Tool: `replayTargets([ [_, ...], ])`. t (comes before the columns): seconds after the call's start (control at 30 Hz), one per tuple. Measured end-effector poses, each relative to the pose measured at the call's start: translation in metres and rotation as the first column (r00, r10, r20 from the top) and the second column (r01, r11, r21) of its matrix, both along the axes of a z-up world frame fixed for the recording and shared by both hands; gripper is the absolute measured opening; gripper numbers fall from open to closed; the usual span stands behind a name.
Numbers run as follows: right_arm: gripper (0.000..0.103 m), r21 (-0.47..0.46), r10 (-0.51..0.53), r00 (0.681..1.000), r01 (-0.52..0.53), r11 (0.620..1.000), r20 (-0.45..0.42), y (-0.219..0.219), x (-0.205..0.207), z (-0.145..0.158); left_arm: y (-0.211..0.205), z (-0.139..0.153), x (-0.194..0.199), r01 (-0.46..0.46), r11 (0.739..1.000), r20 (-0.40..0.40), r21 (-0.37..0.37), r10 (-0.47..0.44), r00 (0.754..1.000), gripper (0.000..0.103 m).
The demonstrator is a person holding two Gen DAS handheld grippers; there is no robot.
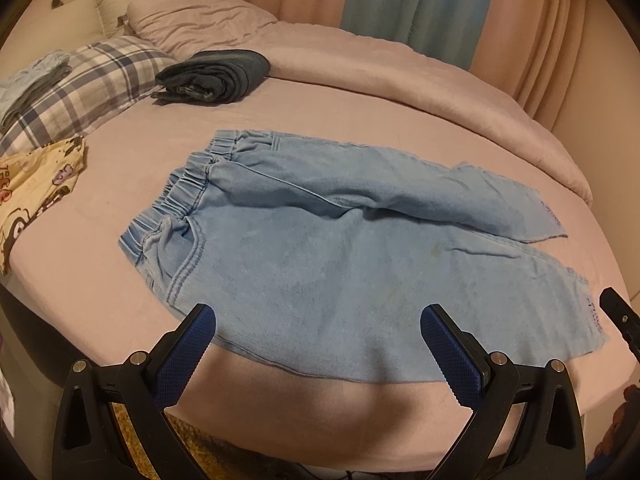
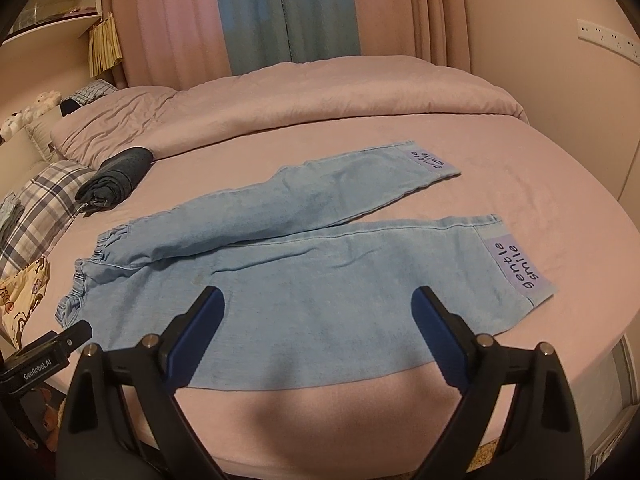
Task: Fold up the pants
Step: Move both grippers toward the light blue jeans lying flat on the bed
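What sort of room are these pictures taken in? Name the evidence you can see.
Most likely a bedroom: light blue pants lie spread on a bed with a pink sheet, a plaid pillow sits near its head, and pink-and-blue curtains hang behind.

- The pants (image 1: 320, 264) under my hand-held grippers are soft, matt, pale denim cloth.
- My pads (image 1: 452, 352) are knurled blue rubber-like plastic.
- The bed (image 2: 520, 184) sheet looks matt, velvety.
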State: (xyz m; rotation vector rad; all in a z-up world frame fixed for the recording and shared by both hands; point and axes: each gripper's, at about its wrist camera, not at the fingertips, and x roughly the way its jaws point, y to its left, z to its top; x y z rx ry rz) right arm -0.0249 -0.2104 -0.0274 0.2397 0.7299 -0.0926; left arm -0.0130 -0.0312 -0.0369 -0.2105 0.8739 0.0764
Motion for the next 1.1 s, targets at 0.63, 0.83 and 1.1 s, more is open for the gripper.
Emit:
replayTargets([
  [0.63,0.092,0.009,0.005,1.0,-0.005,1.0,-0.015,-0.0019,0.0027,-0.0056,0.0025,-0.0033,0.0011,0.001,1.0,-0.009,-0.007,-0.001,1.0,0.103],
  [0.83,0.092,0.008,0.013,1.0,-0.012,1.0,-0.018,-0.0009,0.0035,-0.0044,0.0042,-0.0043,0.0018,-0.004,1.0,-0.019,-0.007,0.004,1.0,0.102],
  [1.1,0.092,0.01,0.011,0.999,-0.011,1.0,-0.03,-0.0005,0.0047,-0.0068,0.0046,-0.0053,0.0026,-0.004,1.0,-0.023,-0.011,0.004,1.0,0.102],
])
